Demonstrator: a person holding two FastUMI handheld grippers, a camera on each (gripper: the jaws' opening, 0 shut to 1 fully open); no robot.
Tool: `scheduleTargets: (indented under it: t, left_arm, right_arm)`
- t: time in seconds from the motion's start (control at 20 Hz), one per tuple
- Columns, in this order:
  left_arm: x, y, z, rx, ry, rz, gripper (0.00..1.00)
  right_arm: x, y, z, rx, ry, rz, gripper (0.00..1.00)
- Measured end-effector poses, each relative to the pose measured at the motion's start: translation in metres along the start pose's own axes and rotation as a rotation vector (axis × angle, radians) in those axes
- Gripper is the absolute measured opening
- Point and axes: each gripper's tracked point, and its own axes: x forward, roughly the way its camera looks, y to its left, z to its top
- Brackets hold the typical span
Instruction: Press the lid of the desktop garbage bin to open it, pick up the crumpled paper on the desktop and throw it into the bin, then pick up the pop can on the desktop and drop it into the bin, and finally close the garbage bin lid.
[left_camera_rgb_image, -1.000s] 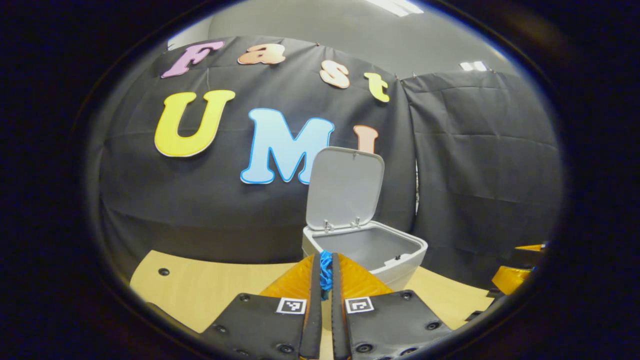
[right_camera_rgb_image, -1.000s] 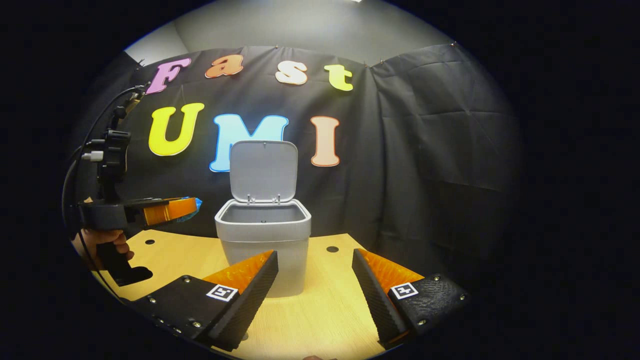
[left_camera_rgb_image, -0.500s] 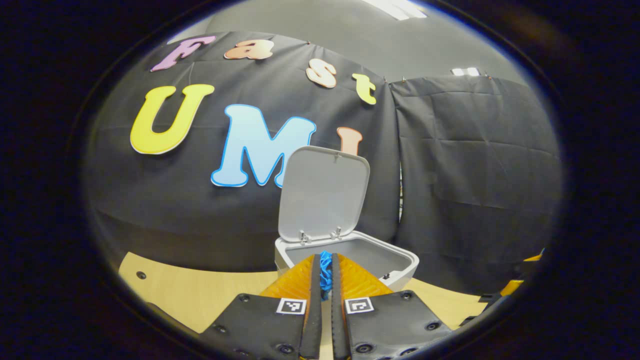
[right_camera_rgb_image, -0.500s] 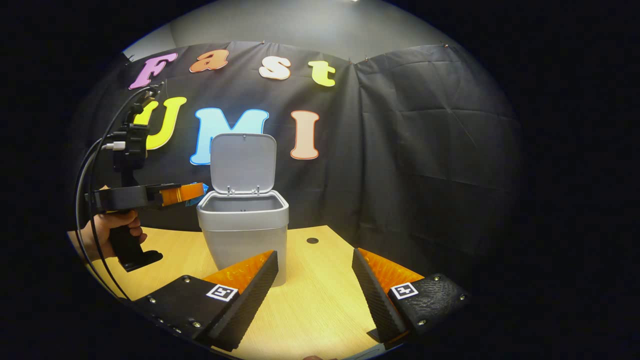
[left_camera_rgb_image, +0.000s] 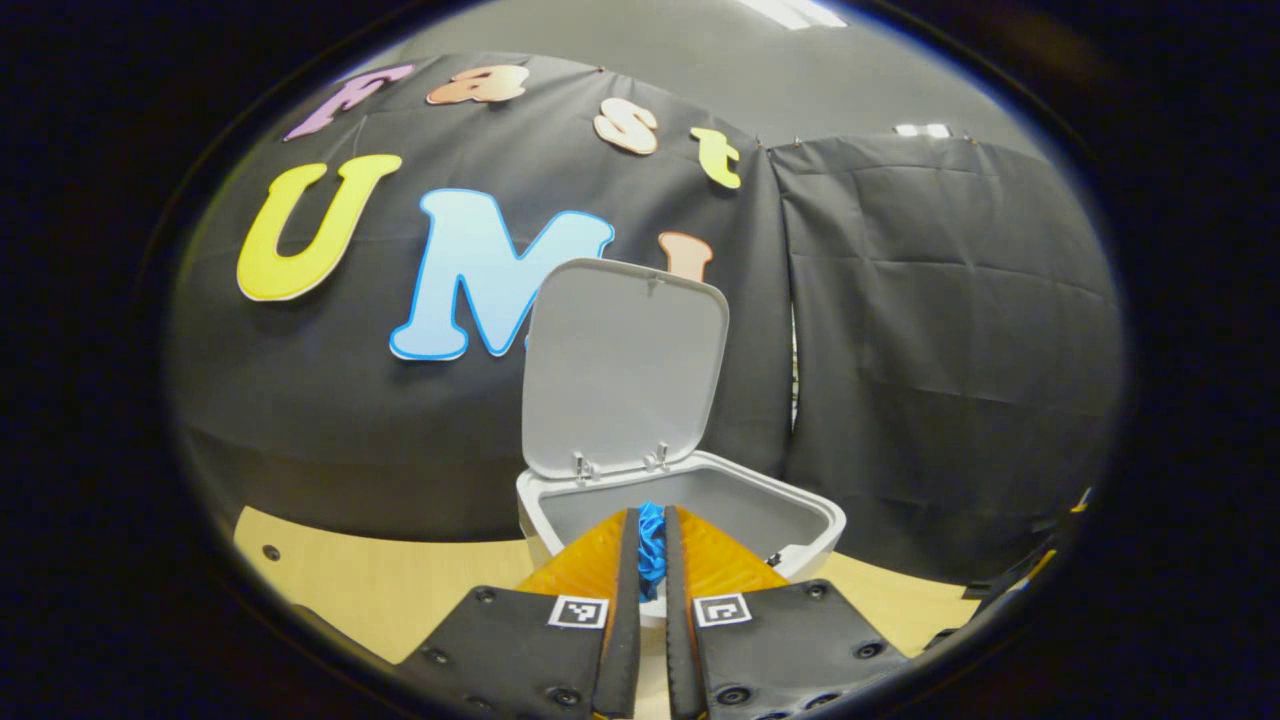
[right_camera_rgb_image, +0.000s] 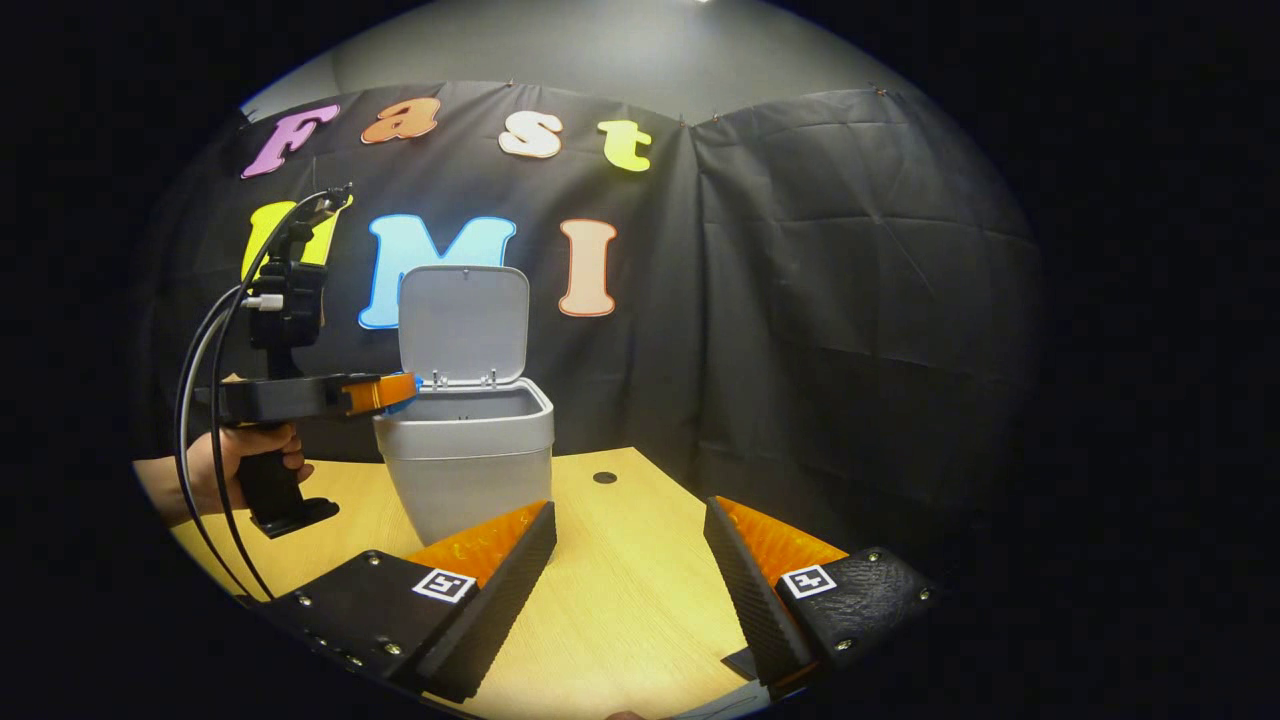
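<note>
With your left gripper (left_camera_rgb_image: 648, 545) clamped on the blue crumpled paper (left_camera_rgb_image: 651, 535) at the open bin (left_camera_rgb_image: 810, 515) rim, carry it over the cavity before releasing, right gripper (right_camera_rgb_image: 630, 560) spread wide and idle.

No readable words, brands or numbers stand on the things in either view. The nearest to a sign are small square black-and-white coded markers, one on each finger mount of the left tongs (left_camera_rgb_image: 647, 560) in the left gripper view and of the right tongs (right_camera_rgb_image: 628, 545) in the right gripper view; they carry a block pattern, not letters. The grey bin (right_camera_rgb_image: 468, 455) and its raised lid (left_camera_rgb_image: 622, 365) are plain.
</note>
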Motion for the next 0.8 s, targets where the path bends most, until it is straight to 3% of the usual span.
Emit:
scheduleTargets:
  t: [0.1,0.2,0.35,0.6,0.65,0.7,0.8]
  left_arm:
    - [0.003,-0.004,-0.002,0.011,0.006,-0.009,0.22]
    - [0.006,-0.006,-0.009,0.02,0.027,-0.018,0.42]
    - [0.01,-0.006,-0.015,0.014,0.047,-0.025,0.42]
    - [0.008,-0.006,-0.018,0.009,0.059,-0.027,0.52]
    - [0.007,-0.005,-0.018,0.009,0.058,-0.027,0.67]
    - [0.007,-0.005,-0.018,0.009,0.057,-0.027,0.61]
    - [0.004,-0.006,-0.016,0.005,0.056,-0.035,0.74]
  right_arm:
    - [0.001,0.0,0.001,0.006,-0.003,-0.001,0.96]
    - [0.001,0.001,0.002,0.008,-0.007,0.001,0.96]
    - [0.003,0.004,0.0,0.005,-0.004,0.011,0.96]
    - [0.005,0.004,0.001,0.004,-0.007,0.018,0.96]
    - [0.005,0.004,0.0,0.006,-0.008,0.02,0.96]
    - [0.005,0.005,0.001,0.009,-0.008,0.023,0.96]
    - [0.007,0.007,0.001,0.012,-0.009,0.031,0.96]
